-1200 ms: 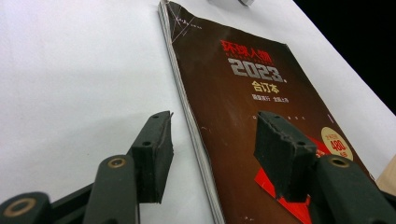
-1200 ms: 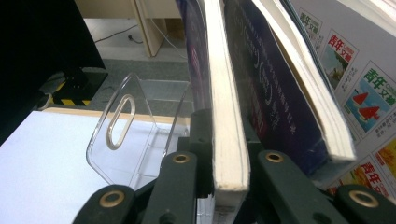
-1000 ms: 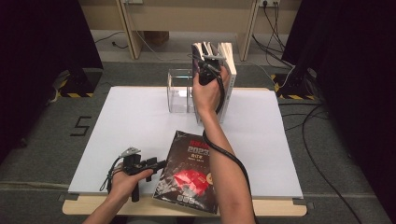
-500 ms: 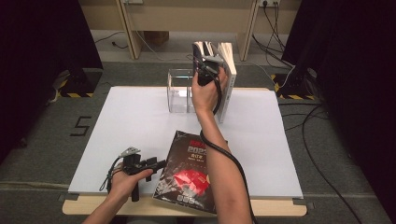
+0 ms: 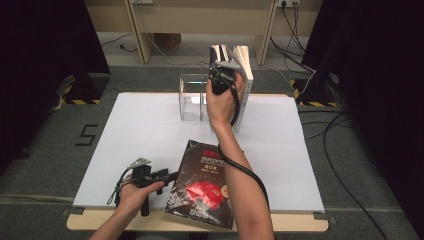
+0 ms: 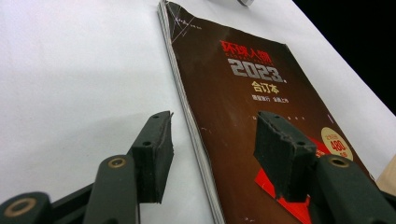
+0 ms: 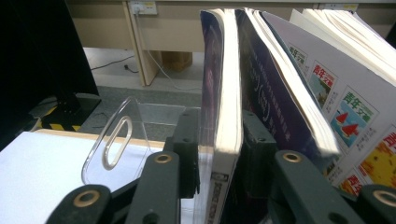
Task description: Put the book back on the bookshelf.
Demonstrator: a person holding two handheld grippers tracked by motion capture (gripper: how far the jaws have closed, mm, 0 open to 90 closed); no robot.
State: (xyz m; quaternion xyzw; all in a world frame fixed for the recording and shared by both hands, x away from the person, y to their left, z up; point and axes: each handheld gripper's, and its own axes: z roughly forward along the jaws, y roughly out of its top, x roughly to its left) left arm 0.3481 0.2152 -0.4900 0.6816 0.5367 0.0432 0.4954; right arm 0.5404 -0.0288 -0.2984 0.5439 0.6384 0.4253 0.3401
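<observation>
While the left tool point(image 6: 212, 154) gapes over a magazine point(image 6: 261, 112), the right tool point(image 7: 219, 154) clamps an upright book point(image 7: 222, 93).

Right arm stretched to far centre, hand gripping the right tool point(image 5: 221, 75) raised upright, jaws clamped tight on a standing book point(image 7: 223, 116). Left hand point(image 5: 131, 192) low at near left, left tool point(image 5: 170, 175) lying level, pointing right, jaws spread apart and holding nothing, just above the surface point(image 5: 150, 130).
</observation>
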